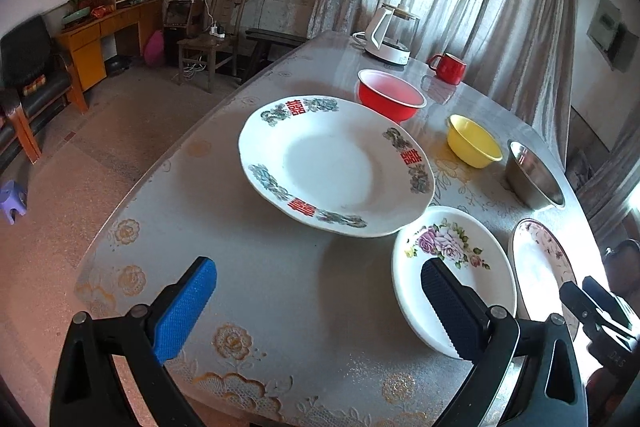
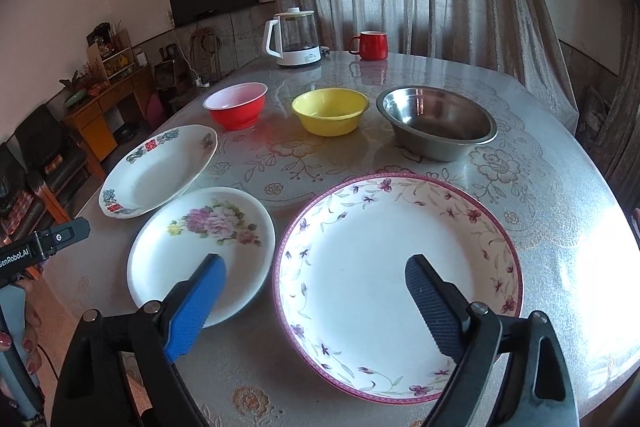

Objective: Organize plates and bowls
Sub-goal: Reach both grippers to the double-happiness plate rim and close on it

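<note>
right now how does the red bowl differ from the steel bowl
The red bowl is glossy red outside with a pale inside; the steel bowl is bare grey metal all over. The red bowl looks smaller and narrower, the steel bowl wider. The red bowl sits at the left end of the bowl row, the steel bowl at the right. Both stand upright and look empty.

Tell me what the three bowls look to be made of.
Grey bowl: metal, likely stainless steel; its brushed inside mirrors the room. Yellow bowl: opaque and smooth with a soft sheen, probably plastic or melamine, possibly enamel. Red bowl: glossy red outside, pale inside, probably the same kind of material.
</note>
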`<state>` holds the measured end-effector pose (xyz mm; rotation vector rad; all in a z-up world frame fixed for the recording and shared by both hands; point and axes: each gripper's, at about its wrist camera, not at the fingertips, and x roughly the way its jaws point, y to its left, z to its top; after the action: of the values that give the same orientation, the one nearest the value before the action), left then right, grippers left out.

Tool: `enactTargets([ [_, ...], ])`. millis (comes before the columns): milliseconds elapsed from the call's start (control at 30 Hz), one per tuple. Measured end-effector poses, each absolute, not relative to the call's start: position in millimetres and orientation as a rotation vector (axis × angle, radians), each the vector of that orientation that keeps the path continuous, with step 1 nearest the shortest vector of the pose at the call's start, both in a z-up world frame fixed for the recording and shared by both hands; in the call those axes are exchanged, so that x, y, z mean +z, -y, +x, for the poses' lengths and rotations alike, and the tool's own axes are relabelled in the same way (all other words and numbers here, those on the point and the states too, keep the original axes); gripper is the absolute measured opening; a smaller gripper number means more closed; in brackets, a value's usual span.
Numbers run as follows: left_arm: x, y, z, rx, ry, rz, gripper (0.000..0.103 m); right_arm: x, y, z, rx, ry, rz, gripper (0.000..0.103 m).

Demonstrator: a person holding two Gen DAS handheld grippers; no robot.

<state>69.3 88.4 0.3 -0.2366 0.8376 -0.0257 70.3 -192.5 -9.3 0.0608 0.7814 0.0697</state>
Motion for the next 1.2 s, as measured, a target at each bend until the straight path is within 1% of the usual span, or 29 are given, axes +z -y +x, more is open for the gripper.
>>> enactTargets([
  [333,-18,-133,97,-0.109,-0.915,-0.399,0.103,-1,160,103,0.238,-0.788,0.051,0.093],
  [400,-26,-142,108,-0.168,-0.976,-0.475,0.103,5,153,110,0.247,-0.774,0.048,0.093],
  [467,-29,-148,116,-0.199,-1.006,-0.483,0.103,11,148,119,0.276,-0.772,0.062,0.093],
  [567,-29,-155,123,-0.221,-1.001,-0.510,0.103,17,137,135,0.317,-0.767,0.065,0.102],
  [633,-28,-162,127,-0.215,-0.982,-0.552,0.103,15,128,150,0.323,-0.790,0.050,0.102],
  [767,-23,-173,137,-0.156,-0.953,-0.529,0.103,4,116,183,0.306,-0.870,0.040,0.102],
  [867,-22,-181,142,-0.139,-0.934,-0.547,0.103,-4,108,202,0.286,-0.892,0.012,0.092],
  [900,-22,-185,143,-0.151,-0.915,-0.569,0.103,-6,107,209,0.292,-0.903,0.020,0.090],
  [1033,-23,-195,155,-0.164,-0.872,-0.629,0.103,-19,105,236,0.298,-0.969,0.081,0.090],
  [1133,-27,-197,166,-0.164,-0.879,-0.652,0.103,-28,101,253,0.317,-1.013,0.108,0.079],
  [1167,-28,-197,170,-0.179,-0.881,-0.664,0.103,-30,99,258,0.314,-1.024,0.103,0.077],
  [1200,-30,-197,172,-0.197,-0.883,-0.680,0.103,-32,95,263,0.313,-1.031,0.095,0.077],
])
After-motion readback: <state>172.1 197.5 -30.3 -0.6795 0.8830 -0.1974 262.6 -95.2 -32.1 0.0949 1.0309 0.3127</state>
